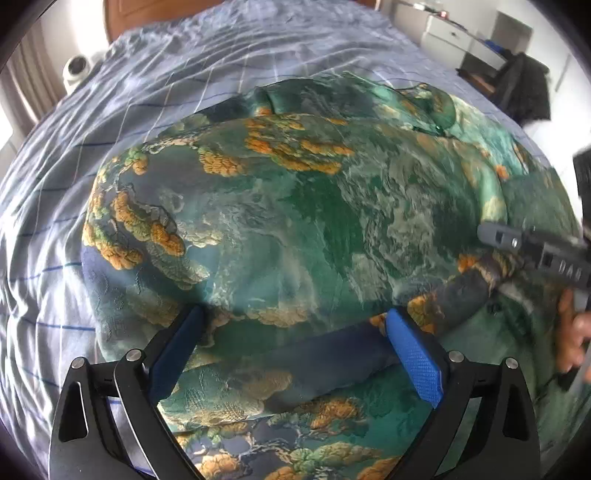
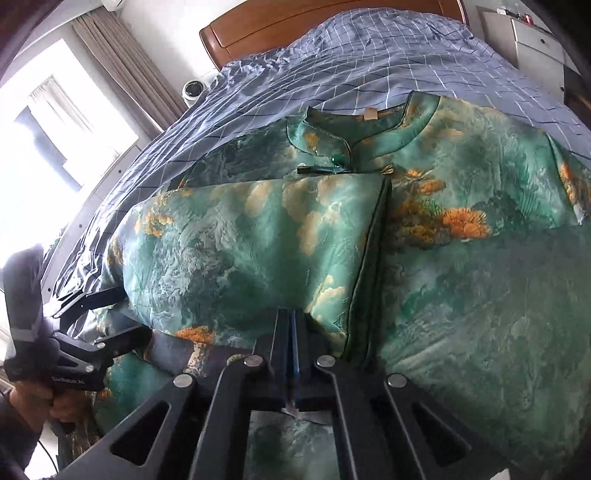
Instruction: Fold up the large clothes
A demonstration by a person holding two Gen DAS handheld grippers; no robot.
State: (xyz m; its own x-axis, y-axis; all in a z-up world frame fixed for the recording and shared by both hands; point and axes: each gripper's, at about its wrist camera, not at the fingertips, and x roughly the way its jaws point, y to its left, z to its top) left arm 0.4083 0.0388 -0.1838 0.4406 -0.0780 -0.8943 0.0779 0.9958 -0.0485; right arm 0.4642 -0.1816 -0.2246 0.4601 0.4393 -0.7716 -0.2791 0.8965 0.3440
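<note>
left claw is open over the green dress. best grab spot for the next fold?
Probably the folded panel's near left corner, coming from the bare bedsheet side. There the layers end in a free edge lying flat, so the left claw, open, can slide one finger under. Avoid the stiff collar.

L gripper (image 1: 295,325) jaws wide apart, angled down; R gripper (image 2: 291,332) jaws closed tight.

dress (image 2: 461,295): glossy brocade cloth | bedsheet (image 2: 332,66): matt cotton | headboard (image 2: 295,26): polished wood
</note>
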